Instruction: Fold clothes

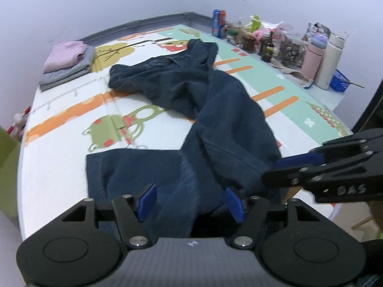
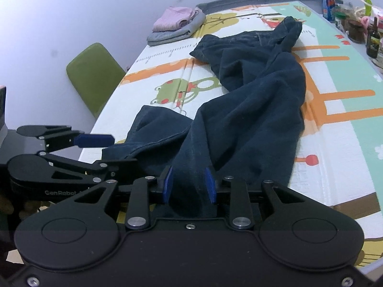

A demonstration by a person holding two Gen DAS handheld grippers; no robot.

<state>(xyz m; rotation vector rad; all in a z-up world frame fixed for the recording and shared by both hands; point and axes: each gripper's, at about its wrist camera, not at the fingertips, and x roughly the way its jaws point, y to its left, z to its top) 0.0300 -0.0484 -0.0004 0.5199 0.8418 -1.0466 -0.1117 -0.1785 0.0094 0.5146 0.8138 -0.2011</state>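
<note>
While poised at the near edge of the tabletop (image 1: pixel 59 143), seen over the two leg ends of the dark jeans (image 1: pixel 215 110): left gripper (image 1: pixel 190 202) with fingers (image 1: pixel 147 199) spread wide, denim lying loose in the gap; right gripper (image 2: pixel 189 185) with fingers narrow about a bunched leg, though impossible to tell whether truly pinching. Judged to be a taking-up of the hems, or else a letting-go after laying out. If the former, best to catch each hem near its outer corner and through both layers, then to draw gently toward the near edge and apart, easing out the twist before any fold. Worth keeping the lift low too, heavy denim being apt to drag the waist askew. Laid unfolded and rumpled, running lengthwise from near edge to far edge: waistband toward the far edge, hems toward the near one, long axis slanting a little toward the far right corner, legs overlapping midway, left leg end flat and squared off. Well apart, at the far left corner: folded pile (image 1: pixel 67 62), pink over grey.
</note>
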